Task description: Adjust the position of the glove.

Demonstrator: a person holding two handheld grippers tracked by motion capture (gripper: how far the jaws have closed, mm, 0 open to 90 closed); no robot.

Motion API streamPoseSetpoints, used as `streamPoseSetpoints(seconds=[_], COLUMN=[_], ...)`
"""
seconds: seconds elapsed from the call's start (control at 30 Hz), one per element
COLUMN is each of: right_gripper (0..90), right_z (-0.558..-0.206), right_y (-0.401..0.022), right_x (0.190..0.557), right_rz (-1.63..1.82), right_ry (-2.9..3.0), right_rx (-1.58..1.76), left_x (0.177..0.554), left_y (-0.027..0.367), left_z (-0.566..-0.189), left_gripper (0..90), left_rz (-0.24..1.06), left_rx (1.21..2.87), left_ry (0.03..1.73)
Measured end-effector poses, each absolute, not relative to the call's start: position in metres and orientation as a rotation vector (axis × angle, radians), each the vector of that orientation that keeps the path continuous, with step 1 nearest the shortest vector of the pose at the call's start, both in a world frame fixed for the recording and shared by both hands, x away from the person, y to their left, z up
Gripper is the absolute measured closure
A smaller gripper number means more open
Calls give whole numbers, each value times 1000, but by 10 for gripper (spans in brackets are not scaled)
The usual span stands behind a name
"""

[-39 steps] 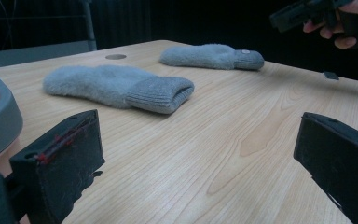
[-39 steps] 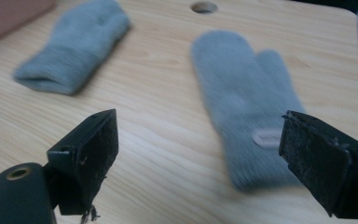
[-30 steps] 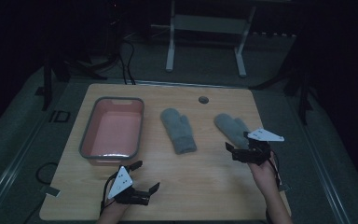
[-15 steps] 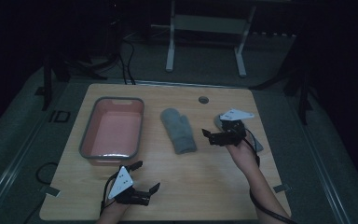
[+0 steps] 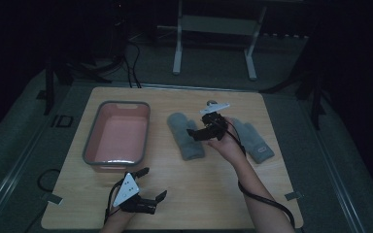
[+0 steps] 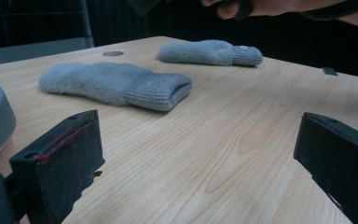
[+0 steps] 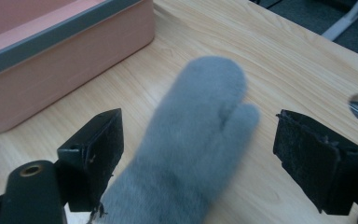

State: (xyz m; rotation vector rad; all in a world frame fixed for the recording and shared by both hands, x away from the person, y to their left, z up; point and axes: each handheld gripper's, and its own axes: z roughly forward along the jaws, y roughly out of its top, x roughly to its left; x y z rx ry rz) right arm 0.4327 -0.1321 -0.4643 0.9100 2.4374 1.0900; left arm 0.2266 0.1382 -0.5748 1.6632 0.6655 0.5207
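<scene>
Two grey mittens lie on the wooden table [image 5: 213, 194], one mid-table [image 5: 184, 141] and one to its right [image 5: 255, 141]. My right gripper [image 5: 193, 134] hovers over the mid-table mitten, pointing left. In the right gripper view that mitten [image 7: 191, 154] lies thumb up between the jaws of the right gripper [image 7: 198, 163]. The jaws have just been closing a little, but both pads stand apart from the wool, so it is open. My left gripper [image 5: 153, 183] rests open near the front edge, with nothing in it [image 6: 196, 163]. From there both mittens [image 6: 116, 84] [image 6: 209, 51] lie ahead.
A pink tub with a grey rim [image 5: 90, 145] stands at the left, close to the mid-table mitten [image 7: 65, 51]. A round hole [image 5: 211, 103] sits near the table's far edge. A metal stand [image 5: 213, 29] is behind the table. A cable trails from the right hand.
My right gripper has swept left, from beside the right-hand mitten to over the mid-table mitten. The left gripper has stayed where it was.
</scene>
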Motion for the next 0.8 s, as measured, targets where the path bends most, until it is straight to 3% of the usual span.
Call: streamPoseSetpoints(seconds=[0.27, 0.7, 0.8], right_gripper=[353, 408, 471], right_z=[-487, -534, -543], right_y=[-109, -94, -93], right_x=[452, 472, 473], right_rz=[1003, 894, 873], right_ry=[2526, 2584, 2578], right_rx=[771, 828, 870], left_x=[226, 226, 226], left_y=[137, 137, 137], left_z=[-574, -574, -575], left_gripper=[16, 16, 16], left_rz=[527, 520, 518], left_rx=[1680, 1676, 1675], left_ry=[658, 663, 662])
